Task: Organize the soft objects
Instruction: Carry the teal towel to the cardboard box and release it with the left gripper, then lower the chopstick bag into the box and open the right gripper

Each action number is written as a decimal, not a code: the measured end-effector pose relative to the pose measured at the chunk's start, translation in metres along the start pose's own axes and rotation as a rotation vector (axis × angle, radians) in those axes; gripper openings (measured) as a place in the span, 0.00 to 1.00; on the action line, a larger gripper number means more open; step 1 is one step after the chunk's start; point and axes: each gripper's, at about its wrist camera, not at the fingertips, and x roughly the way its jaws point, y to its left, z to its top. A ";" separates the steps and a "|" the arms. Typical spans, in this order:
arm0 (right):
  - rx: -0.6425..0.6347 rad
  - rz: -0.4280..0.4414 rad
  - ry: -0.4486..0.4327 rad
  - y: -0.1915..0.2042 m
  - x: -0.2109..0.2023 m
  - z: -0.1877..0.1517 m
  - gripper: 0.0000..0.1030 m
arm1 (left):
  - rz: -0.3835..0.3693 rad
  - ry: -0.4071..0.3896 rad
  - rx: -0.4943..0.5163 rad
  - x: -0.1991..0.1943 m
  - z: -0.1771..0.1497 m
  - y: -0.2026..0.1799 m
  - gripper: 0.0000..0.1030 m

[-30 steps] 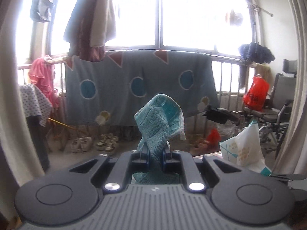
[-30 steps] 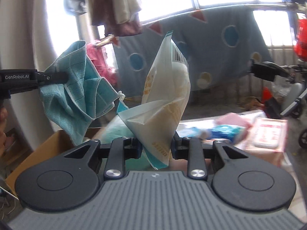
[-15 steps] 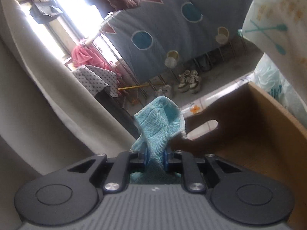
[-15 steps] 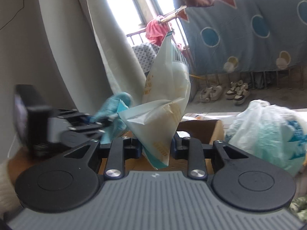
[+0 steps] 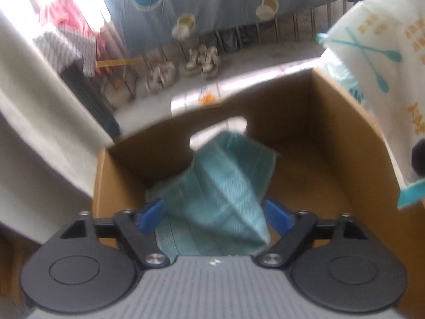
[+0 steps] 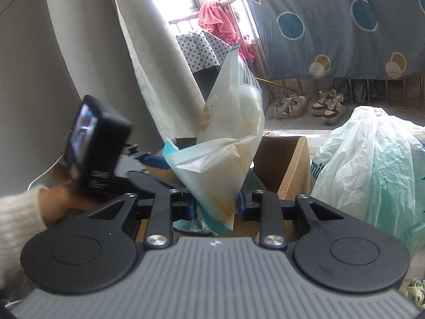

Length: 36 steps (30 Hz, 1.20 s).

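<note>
Claw work first: the left claw (image 5: 212, 212) has just been opening, its blue pads (image 5: 150, 212) now standing clear on either side of the teal woven cloth (image 5: 225, 194), which sits loose between them and slumps down into the open brown cardboard box (image 5: 345, 159). That is a release, not a grip. To finish it cleanly, I'd judge the hand should lift straight back out, pads kept wide, so no fold snags and drags the cloth over the box wall with the handle cutout.

Over on the other side, the right claw (image 6: 212, 210) is clenched on the lower corner of the white crinkly plastic packet with orange print and a barcode (image 6: 228, 143), holding it upright above the box edge (image 6: 289, 164). The left claw's black camera housing (image 6: 93, 146) and a hand in a cream fuzzy sleeve (image 6: 24, 212) sit just beside it, so the two tools are crowded over one opening. Best to let the left clear first, then bring the packet down beside the cloth. A white and pale green plastic bag (image 6: 372, 172) rests just right of the box; keep the packet off it.
</note>
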 end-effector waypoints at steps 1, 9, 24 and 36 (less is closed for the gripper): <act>0.007 0.002 0.002 -0.002 0.001 -0.001 0.26 | -0.009 0.010 -0.028 0.005 -0.002 0.005 0.63; -0.013 -0.006 0.035 -0.005 0.017 0.004 0.26 | -0.032 0.063 -0.055 0.071 0.005 -0.006 0.14; -0.156 -0.040 0.226 0.046 0.096 0.026 0.27 | 0.147 -0.164 -0.130 -0.089 -0.046 0.028 0.44; -0.238 -0.132 0.370 0.088 0.211 0.027 0.79 | 0.110 -0.150 -0.234 -0.125 -0.066 0.062 0.48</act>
